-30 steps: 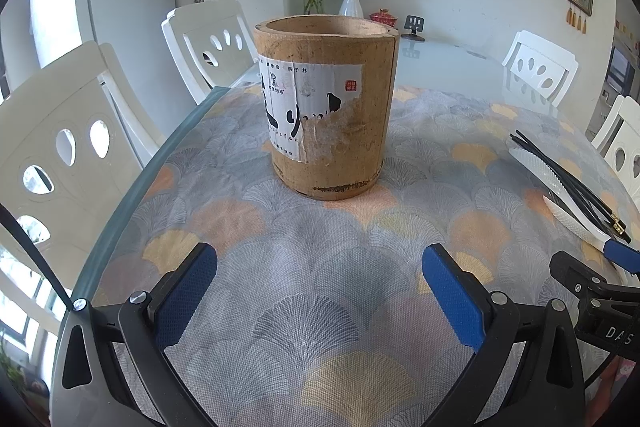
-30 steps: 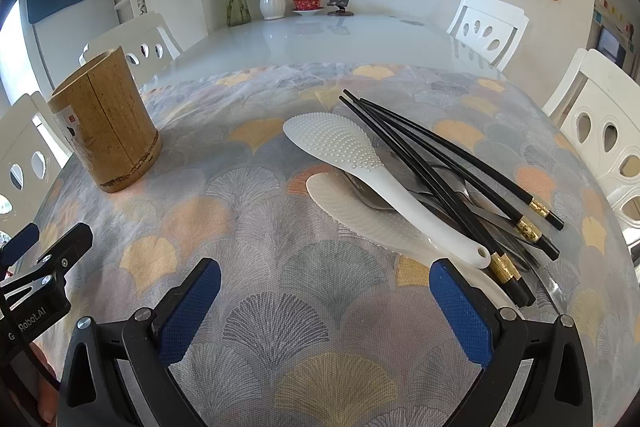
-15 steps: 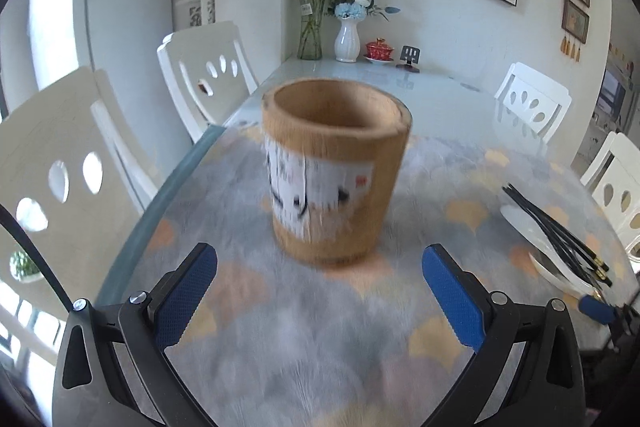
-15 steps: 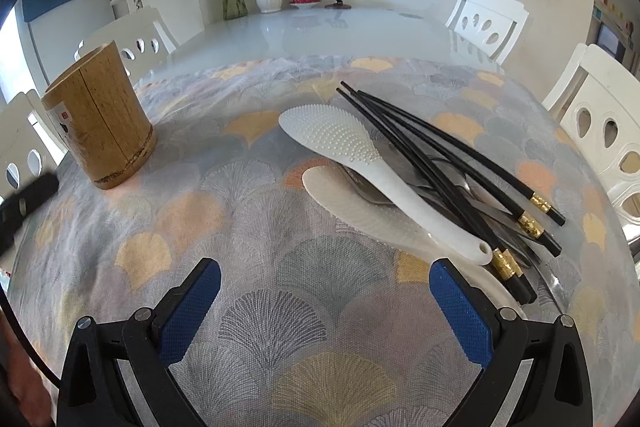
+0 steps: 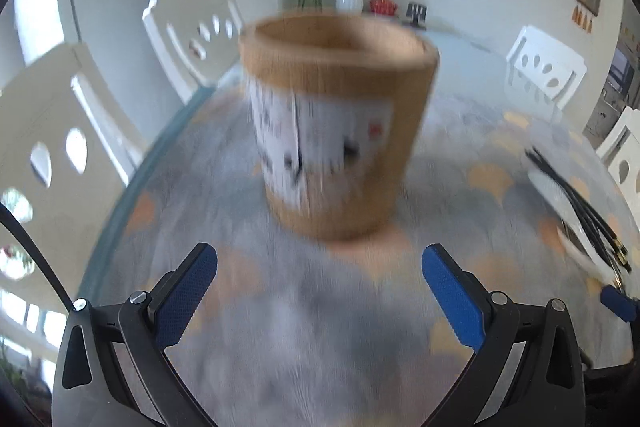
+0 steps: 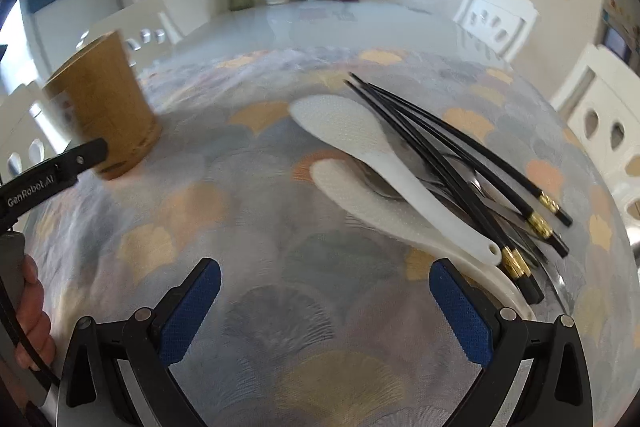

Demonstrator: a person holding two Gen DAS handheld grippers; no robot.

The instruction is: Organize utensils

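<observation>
2 grippers gape wide and empty: right gripper [image 6: 324, 311] is nearer the utensil pile [image 6: 432, 187], lying right of the bamboo holder [image 6: 100, 115], handles slanting toward its right fingertip; left gripper [image 5: 320, 291] faces that holder.

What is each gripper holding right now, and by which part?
Nothing. The left gripper is open, short of the bamboo holder. The right gripper is open over the tablecloth, beside the white rice paddles and black chopsticks.
</observation>
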